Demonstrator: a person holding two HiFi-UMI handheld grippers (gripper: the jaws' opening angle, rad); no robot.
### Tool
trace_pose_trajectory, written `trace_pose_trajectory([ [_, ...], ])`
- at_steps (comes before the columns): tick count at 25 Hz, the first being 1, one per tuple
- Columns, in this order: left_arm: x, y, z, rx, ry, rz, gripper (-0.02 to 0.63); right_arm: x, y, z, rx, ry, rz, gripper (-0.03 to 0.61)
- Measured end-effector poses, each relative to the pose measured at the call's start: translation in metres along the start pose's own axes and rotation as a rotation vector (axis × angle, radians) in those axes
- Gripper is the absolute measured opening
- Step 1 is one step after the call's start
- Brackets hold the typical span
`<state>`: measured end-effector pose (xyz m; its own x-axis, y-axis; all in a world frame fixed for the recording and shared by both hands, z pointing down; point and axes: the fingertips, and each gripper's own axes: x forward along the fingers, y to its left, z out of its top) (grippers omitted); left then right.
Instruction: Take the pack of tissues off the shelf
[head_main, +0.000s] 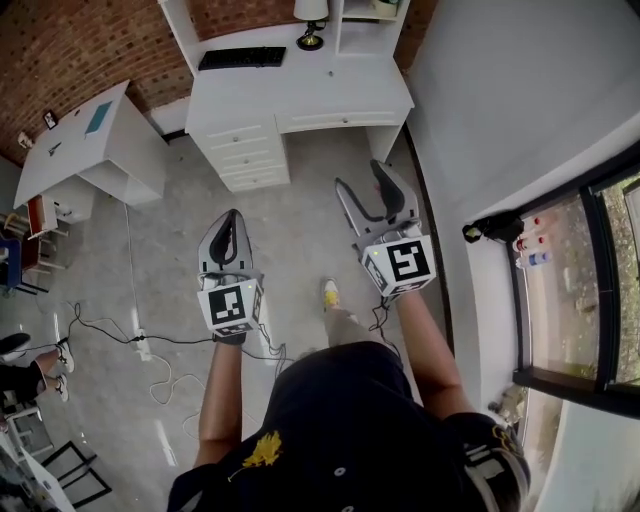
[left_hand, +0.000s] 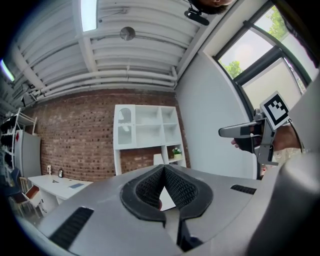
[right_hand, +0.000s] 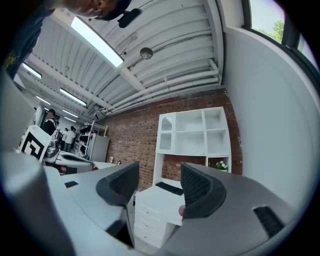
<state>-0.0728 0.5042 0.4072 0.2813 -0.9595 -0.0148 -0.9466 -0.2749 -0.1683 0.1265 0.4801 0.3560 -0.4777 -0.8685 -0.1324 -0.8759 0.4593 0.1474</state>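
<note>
A white shelf unit (left_hand: 147, 132) (right_hand: 195, 132) stands on a white desk (head_main: 300, 85) ahead of me, against a brick wall. Its compartments look mostly bare, apart from a small potted plant (left_hand: 176, 151) (right_hand: 220, 165) in a low right one. I cannot make out a pack of tissues in any view. My left gripper (head_main: 228, 232) (left_hand: 163, 168) hangs in mid air with its pads meeting at the tips and nothing between them. Level with it, my right gripper (head_main: 362, 184) (right_hand: 160, 182) is open and holds nothing. Both are well short of the desk.
On the desk lie a black keyboard (head_main: 242, 58) and a lamp (head_main: 311, 25). Drawers (head_main: 245, 150) fill the desk's left front. A second white table (head_main: 80, 140) stands at the left, cables (head_main: 150, 345) trail over the floor, and a wall with a window (head_main: 580, 290) runs along the right.
</note>
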Motion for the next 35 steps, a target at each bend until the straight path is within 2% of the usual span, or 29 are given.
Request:
trace_pose_trajectory([
  [5,0.085,0.0,0.013,-0.004,0.006,0.006,0.018,0.063,-0.056,-0.002,0.013,-0.021,0.021,0.232],
  [9,0.151,-0.008,0.031,0.027,-0.008,-0.007,0.018,0.107,-0.106,-0.002,0.027,-0.054,0.019,0.232],
  [14,0.206,-0.019,0.035,0.058,-0.009,-0.018,0.018,0.147,-0.149,-0.01,0.038,-0.073,0.018,0.232],
  [19,0.24,-0.014,0.037,0.082,-0.007,-0.007,0.018,0.177,-0.172,-0.017,0.047,-0.079,0.026,0.232],
  [24,0.264,-0.008,0.025,-0.014,0.005,0.012,0.018,0.203,-0.176,-0.041,0.067,-0.04,0.05,0.232],
  [27,0.277,-0.007,0.012,0.0,0.026,-0.01,0.018,0.22,-0.17,-0.055,0.073,-0.011,0.066,0.232],
  [35,0.368,0.051,0.002,-0.033,-0.034,-0.04,0.018,0.304,-0.192,-0.065,0.011,-0.011,0.008,0.232],
])
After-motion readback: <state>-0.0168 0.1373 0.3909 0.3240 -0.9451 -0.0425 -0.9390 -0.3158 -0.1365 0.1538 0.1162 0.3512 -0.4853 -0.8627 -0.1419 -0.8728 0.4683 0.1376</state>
